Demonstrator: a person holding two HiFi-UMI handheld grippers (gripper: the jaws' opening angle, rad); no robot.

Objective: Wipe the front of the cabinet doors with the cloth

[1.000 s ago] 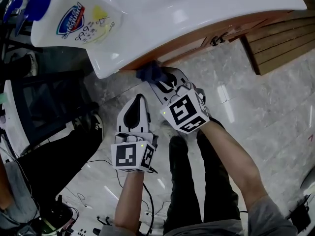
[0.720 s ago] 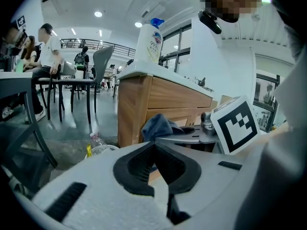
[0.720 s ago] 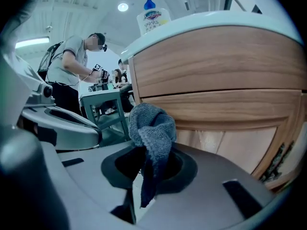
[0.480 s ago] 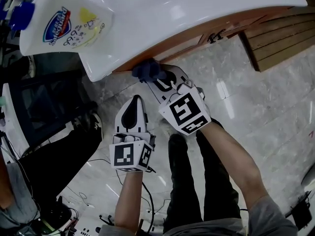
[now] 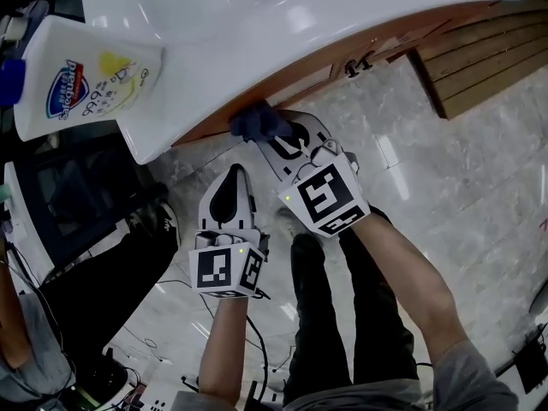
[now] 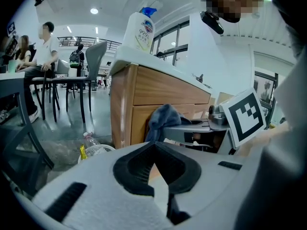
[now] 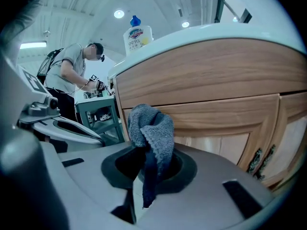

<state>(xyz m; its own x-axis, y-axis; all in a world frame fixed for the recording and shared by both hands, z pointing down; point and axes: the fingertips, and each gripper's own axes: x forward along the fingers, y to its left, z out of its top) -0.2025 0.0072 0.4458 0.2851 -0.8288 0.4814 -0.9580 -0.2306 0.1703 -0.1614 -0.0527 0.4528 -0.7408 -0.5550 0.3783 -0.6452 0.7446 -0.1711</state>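
- Pale marbled floor tiles (image 5: 445,187) are filling the lower right of the head view, with a glossy white countertop (image 5: 282,24) arching across the top from nine to two o'clock.
- Under that countertop, a brown wooden cabinet (image 5: 300,80) is showing its front, and its panelled cabinet doors (image 7: 225,128) are running off toward four o'clock in the right gripper view, with a dark metal handle (image 7: 259,159) on them.
- The right gripper (image 5: 272,135) is pointing toward eleven o'clock, its jaws clamping down on a bunched blue-grey terry cloth (image 7: 151,128).
- The cloth (image 5: 257,124) is pressing against the cabinet front just below the countertop edge, near the cabinet's corner, with a loose tail hanging down between the jaws.
- The left gripper (image 5: 235,178) is hovering at seven o'clock of the right one, near it but apart, its jaws closing together on nothing.
- A white soap bottle with a blue pump (image 5: 81,88) is standing on the countertop at ten o'clock.
- Behind it all, a seated person (image 6: 43,56) is showing at ten o'clock in the left gripper view beside dark chairs (image 6: 81,75).
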